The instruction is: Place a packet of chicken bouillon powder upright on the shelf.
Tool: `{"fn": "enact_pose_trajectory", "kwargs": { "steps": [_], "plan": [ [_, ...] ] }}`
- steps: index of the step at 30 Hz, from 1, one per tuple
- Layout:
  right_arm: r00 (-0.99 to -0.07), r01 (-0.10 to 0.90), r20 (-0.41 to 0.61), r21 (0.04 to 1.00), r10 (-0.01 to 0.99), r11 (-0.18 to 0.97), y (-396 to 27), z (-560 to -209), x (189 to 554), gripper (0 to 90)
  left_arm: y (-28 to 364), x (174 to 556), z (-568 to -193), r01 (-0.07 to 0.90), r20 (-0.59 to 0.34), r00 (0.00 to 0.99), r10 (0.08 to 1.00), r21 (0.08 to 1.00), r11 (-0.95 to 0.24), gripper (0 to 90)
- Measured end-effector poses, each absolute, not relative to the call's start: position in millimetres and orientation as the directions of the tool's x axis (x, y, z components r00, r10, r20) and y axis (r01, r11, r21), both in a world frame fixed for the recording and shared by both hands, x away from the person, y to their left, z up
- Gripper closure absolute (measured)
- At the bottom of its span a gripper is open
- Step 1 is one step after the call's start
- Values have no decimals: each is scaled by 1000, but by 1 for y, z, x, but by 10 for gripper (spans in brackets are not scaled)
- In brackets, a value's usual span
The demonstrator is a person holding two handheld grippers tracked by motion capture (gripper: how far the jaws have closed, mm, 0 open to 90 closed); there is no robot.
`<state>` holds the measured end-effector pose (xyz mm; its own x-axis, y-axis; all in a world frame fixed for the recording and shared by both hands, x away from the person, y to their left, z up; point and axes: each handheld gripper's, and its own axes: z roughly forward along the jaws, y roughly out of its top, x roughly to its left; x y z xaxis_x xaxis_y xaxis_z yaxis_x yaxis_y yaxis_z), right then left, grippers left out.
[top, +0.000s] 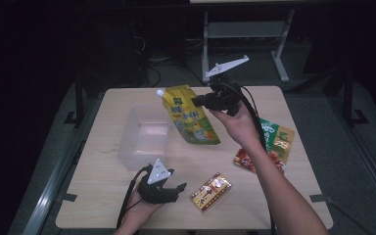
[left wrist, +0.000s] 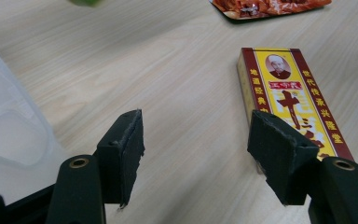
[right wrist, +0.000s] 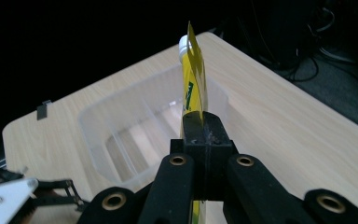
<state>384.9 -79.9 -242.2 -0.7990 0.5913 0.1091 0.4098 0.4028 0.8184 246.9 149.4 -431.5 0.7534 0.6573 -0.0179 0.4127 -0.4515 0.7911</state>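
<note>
Gripping the yellow spouted pouch (top: 192,116) at its edge, the right tool (top: 201,101) was seen with its jaws pressed fully together on the packet, which was held clear of the bench (top: 103,196) above and just to the three o'clock side of the clear plastic container (top: 144,137). In the right tool view the pouch (right wrist: 193,79) was seen edge-on, rising upright from the closed jaws, with the container (right wrist: 135,135) beyond it. The left tool (top: 176,188) was held low at about seven o'clock on the bench, its jaws parted wide with nothing between them. In the left tool view the red-and-yellow box (left wrist: 291,98) lay flat on the bench just beside the right-hand pad, partly covered by it; whether they touched could not be told. A red snack packet (top: 249,159) and a green-and-gold packet (top: 276,134) lay near four o'clock, well apart from the container.
</note>
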Motion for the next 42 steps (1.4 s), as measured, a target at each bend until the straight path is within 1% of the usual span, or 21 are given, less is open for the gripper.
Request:
{"fn": "enact_pose_trajectory", "kwargs": {
  "steps": [2, 4, 6, 10, 14, 26, 29, 42],
  "plan": [
    [-807, 398, 102, 821, 581, 409, -72, -238, 385, 900, 150, 246, -431, 406, -11, 755, 656, 793, -455, 354],
    [-819, 380, 92, 827, 567, 414, -61, -234, 385, 900, 150, 245, -432, 414, -26, 750, 661, 799, -437, 354],
    [-828, 370, 92, 831, 553, 416, -52, -231, 385, 900, 152, 245, -432, 411, -15, 754, 657, 790, -454, 354],
    [-841, 361, 95, 833, 532, 421, -31, -228, 387, 900, 152, 245, -433, 418, -30, 747, 664, 799, -433, 355],
    [-850, 362, 110, 832, 516, 420, -12, -230, 392, 900, 154, 245, -432, 418, -26, 749, 662, 794, -442, 354],
    [-859, 381, 154, 829, 488, 409, 36, -255, 408, 900, 150, 245, -436, 415, -31, 758, 652, 793, -445, 354],
    [-862, 374, 149, 832, 484, 410, 47, -262, 410, 900, 151, 246, -436, 413, -27, 757, 653, 794, -446, 354],
    [-852, 392, 166, 830, 497, 396, 71, -286, 416, 900, 155, 248, -435, 415, -25, 757, 654, 790, -451, 355]
  ]
}}
